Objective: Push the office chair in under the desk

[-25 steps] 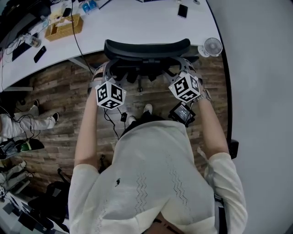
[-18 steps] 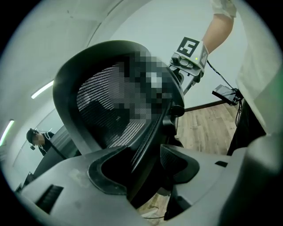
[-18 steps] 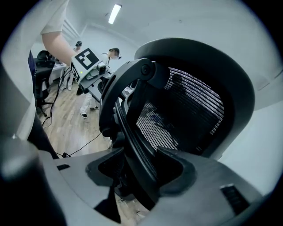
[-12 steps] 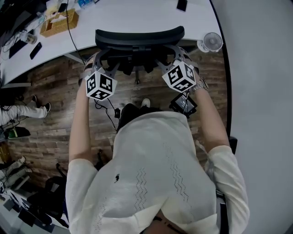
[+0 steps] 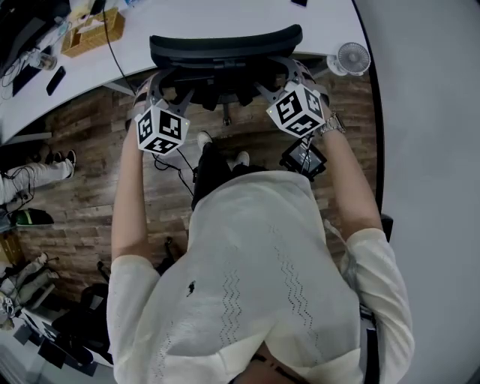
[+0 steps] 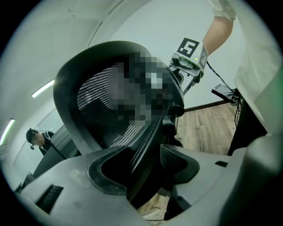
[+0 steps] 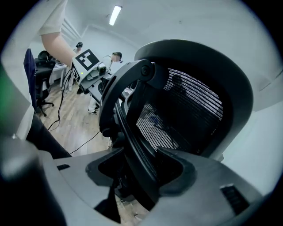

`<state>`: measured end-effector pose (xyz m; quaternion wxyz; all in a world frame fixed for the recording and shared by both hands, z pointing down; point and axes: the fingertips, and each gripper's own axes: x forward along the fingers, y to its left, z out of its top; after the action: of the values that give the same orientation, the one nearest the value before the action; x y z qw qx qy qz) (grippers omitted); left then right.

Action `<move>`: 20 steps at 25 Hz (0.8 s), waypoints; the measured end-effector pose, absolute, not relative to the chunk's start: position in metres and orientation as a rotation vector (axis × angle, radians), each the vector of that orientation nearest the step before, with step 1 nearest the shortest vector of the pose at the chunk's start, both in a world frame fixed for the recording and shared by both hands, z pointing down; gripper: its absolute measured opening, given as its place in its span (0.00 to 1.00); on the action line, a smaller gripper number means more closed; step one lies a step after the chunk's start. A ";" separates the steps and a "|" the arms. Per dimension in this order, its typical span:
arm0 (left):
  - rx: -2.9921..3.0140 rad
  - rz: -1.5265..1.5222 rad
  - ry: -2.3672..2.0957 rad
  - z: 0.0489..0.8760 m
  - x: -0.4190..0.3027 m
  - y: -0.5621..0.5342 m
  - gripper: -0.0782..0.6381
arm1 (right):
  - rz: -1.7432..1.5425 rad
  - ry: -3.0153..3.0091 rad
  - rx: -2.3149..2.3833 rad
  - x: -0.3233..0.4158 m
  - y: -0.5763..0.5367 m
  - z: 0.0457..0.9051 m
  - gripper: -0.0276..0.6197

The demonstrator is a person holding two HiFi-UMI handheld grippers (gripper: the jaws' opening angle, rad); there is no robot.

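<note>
Head view: the black mesh-backed office chair (image 5: 225, 46) stands with its backrest at the edge of the white curved bench (image 5: 225, 16). The left tongs (image 5: 154, 88) and right tongs (image 5: 292, 75) are at the backrest's two sides.

Left gripper view: the left tongs (image 6: 143, 170) are clamped on the backrest's side frame (image 6: 70, 97).

Right gripper view: the right tongs (image 7: 141, 170) likewise grip the opposite side frame (image 7: 132, 132).

Black mesh-backed office chair (image 5: 225, 46), upright, backrest top level with the curved edge of white desk (image 5: 225, 15)
</note>
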<state>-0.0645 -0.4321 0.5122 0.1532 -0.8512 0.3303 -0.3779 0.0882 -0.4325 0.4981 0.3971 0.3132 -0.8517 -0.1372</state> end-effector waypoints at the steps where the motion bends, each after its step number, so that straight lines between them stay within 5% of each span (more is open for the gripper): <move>1: -2.441 -1.084 0.947 0.512 -0.064 -0.433 0.43 | -0.347 -2.158 0.792 0.088 -0.434 0.498 0.40; 20: -2.442 -1.077 0.965 0.516 -0.073 -0.475 0.43 | -0.357 -2.168 0.772 0.079 -0.479 0.502 0.40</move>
<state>-0.0731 -0.4749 0.5158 0.1510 -0.8505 0.3362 -0.3751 0.0790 -0.4787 0.5021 0.3954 0.3046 -0.8550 -0.1407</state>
